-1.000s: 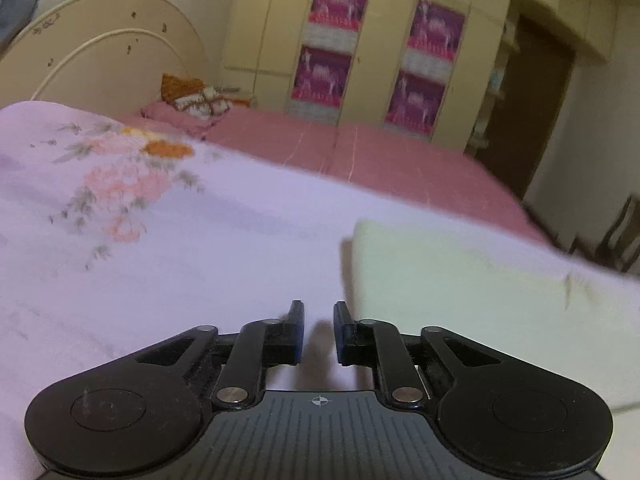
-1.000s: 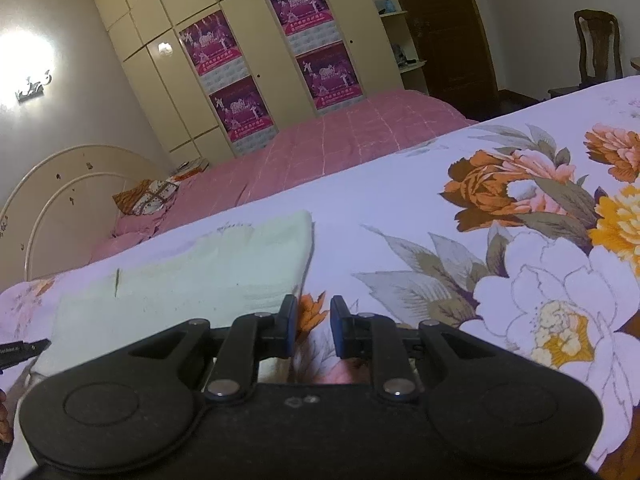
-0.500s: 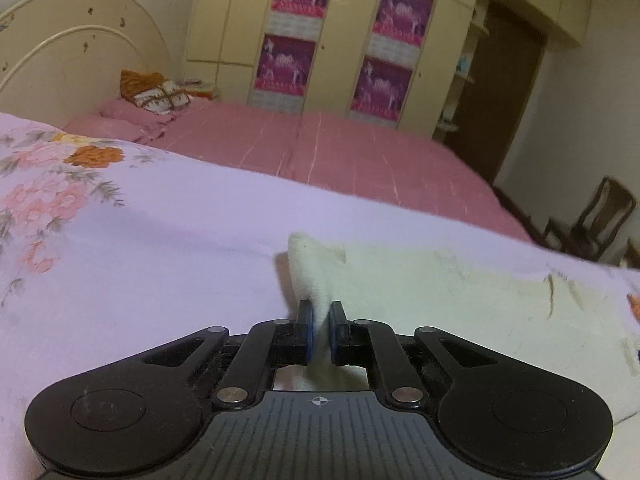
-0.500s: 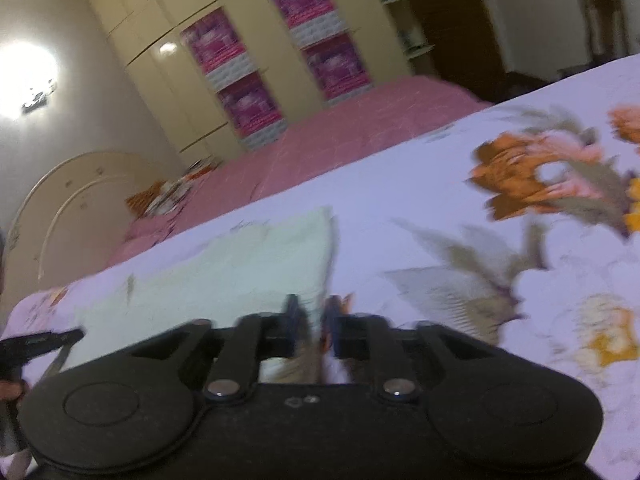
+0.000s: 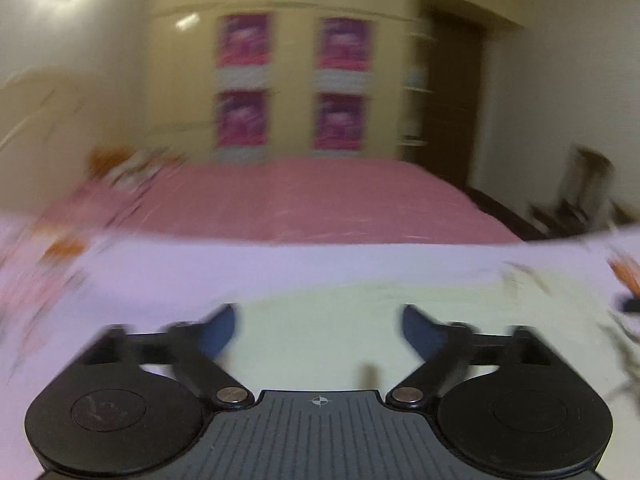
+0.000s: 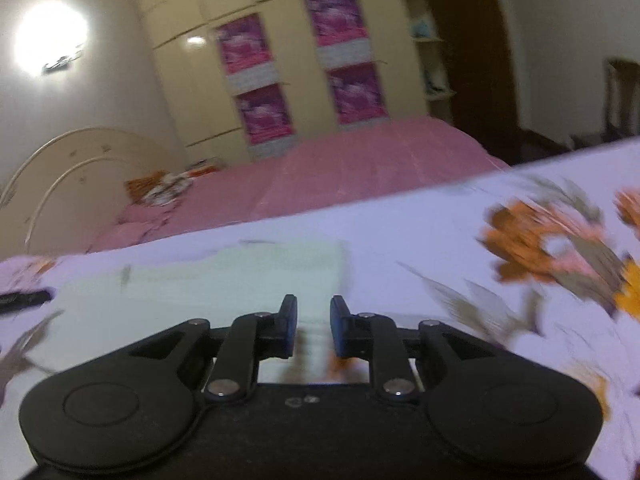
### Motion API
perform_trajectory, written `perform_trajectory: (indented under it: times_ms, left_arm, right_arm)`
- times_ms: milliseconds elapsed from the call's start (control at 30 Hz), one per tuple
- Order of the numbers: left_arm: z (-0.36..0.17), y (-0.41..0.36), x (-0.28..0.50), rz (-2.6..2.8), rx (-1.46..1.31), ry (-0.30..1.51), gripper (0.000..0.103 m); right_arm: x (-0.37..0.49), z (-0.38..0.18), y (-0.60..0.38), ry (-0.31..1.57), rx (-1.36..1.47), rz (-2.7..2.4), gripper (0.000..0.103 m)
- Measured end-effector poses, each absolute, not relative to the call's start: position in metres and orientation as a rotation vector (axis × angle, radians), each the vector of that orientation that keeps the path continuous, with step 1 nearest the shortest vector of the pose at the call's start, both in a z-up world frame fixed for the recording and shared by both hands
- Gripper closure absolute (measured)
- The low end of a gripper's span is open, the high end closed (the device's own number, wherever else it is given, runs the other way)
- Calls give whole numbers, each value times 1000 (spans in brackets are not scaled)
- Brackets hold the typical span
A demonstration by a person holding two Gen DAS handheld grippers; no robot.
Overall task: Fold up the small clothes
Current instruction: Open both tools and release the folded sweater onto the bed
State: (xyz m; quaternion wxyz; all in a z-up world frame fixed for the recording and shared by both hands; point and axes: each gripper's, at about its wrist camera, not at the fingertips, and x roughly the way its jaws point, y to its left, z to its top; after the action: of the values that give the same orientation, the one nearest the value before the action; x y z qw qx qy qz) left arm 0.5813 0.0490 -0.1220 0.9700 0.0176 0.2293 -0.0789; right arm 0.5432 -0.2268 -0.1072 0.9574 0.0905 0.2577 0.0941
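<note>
A pale green folded cloth (image 5: 320, 344) lies flat on the lilac floral sheet (image 5: 160, 272). My left gripper (image 5: 318, 316) hovers over the cloth's near part, its jaws opening wide with nothing between them; this view is blurred. In the right wrist view the same cloth (image 6: 240, 276) stretches to the left. My right gripper (image 6: 313, 320) is at the cloth's right edge, its jaws opening to a narrow gap, and the pads press on nothing. The other gripper's dark tip (image 6: 24, 300) shows at the cloth's far left end.
The floral sheet (image 6: 540, 240) spreads out to the right with large orange flowers. Behind it is a pink bed (image 6: 360, 160) with a cream headboard (image 6: 60, 168) and cushions. A wardrobe with purple posters (image 5: 292, 80), a dark door (image 5: 452, 100) and a chair (image 5: 588, 184) stand at the back.
The left gripper, shut on the cloth's left edge half a second ago, has let go, opened wide and moved over the cloth. The right gripper closed, then parted again, and shifted left.
</note>
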Motion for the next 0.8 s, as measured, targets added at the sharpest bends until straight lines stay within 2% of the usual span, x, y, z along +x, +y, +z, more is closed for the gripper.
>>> perform_trajectory:
  times_ms: [133,233,400,433,600,700,800]
  left_arm:
    - [-129,-1,592,-269,84,515,12]
    - [-141,-10,605,-255,80,582,12]
    - [-151,55,624,-41,-35,631,12]
    - [-152,71,626,-24,-74,633,12]
    - [-148,105,609,72,-120,619,12]
    - [-137,70,574,-36,-88,560,12]
    - [-141,20,553,-130,-4,555,12]
  right_arm:
    - [566,-109,-178,554,138,291,82]
    - [580,-118,-147,594,100,323,82]
    - [575,-124,-164,590,35,232,83]
    - [570,-123,-175,592,50,186,87]
    - [561,-121,-228,600,135,57,87]
    - [545,-111,-222,567,147,86,75]
    - [538,-110,-188,563,145,184,76]
